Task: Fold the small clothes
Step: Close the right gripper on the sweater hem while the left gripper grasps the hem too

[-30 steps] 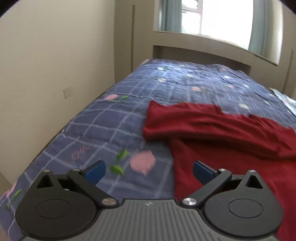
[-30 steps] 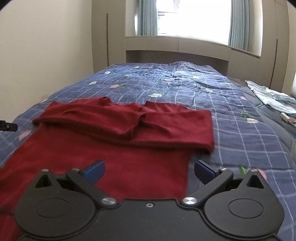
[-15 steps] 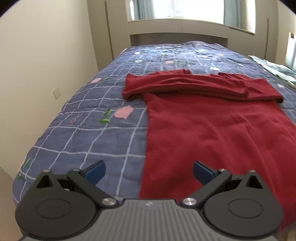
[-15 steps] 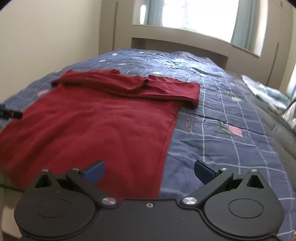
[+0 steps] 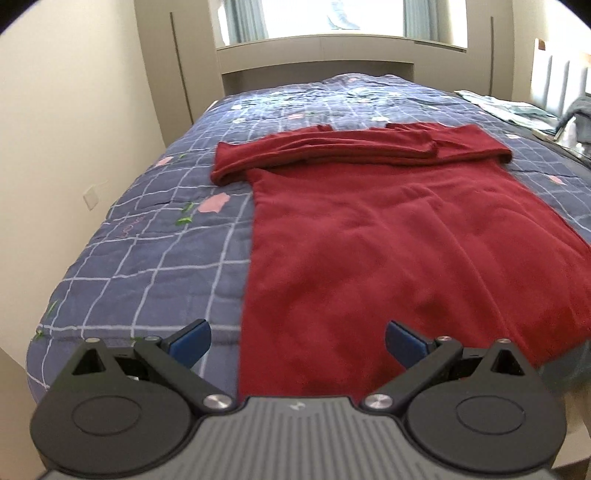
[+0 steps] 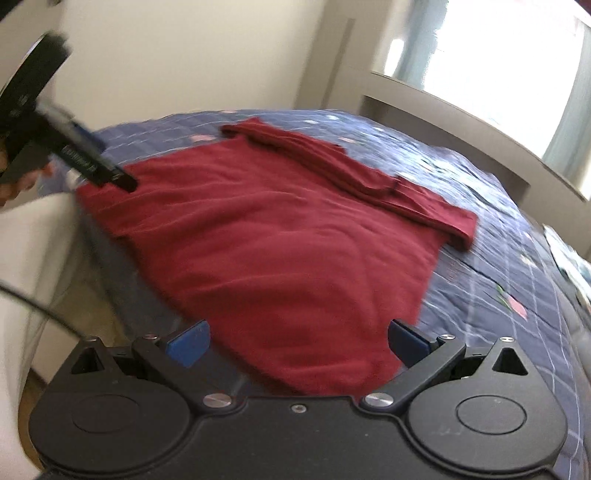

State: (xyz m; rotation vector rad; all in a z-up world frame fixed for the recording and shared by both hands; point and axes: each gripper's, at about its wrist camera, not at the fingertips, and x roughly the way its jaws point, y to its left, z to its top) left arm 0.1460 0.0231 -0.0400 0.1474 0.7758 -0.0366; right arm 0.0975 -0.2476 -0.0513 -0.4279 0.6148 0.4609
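A dark red garment [image 5: 388,240] lies spread flat on the bed [image 5: 147,240], over a blue checked quilt with pink and green motifs. Its sleeves are folded across the top into a band [image 5: 351,147] at the far end; the near hem reaches the foot edge of the bed.

The left wrist view looks squarely up the bed. The left gripper [image 5: 297,341] is spread wide and holds nothing, its blue fingertips [image 5: 190,341] above the near hem: one over the quilt just left of the garment's left edge, the other over the red cloth. Whether they touch the fabric cannot be told. This view alone shows the headboard recess, the curtained window [image 5: 332,16], a wall socket [image 5: 90,194] on the left wall, and pale clothes [image 5: 513,107] lying at the far right side of the bed.

The right wrist view is tilted and blurred, looking across the garment [image 6: 277,240] from its near right corner. The right gripper [image 6: 297,343] is also spread wide and empty, the hem between its fingertips [image 6: 188,343]. Only here is the left gripper [image 6: 92,162] seen from outside: black, held at the upper left, its tip over the garment's near left corner. A black cable [image 6: 40,310] and the bed's side below the quilt also appear only in this view.
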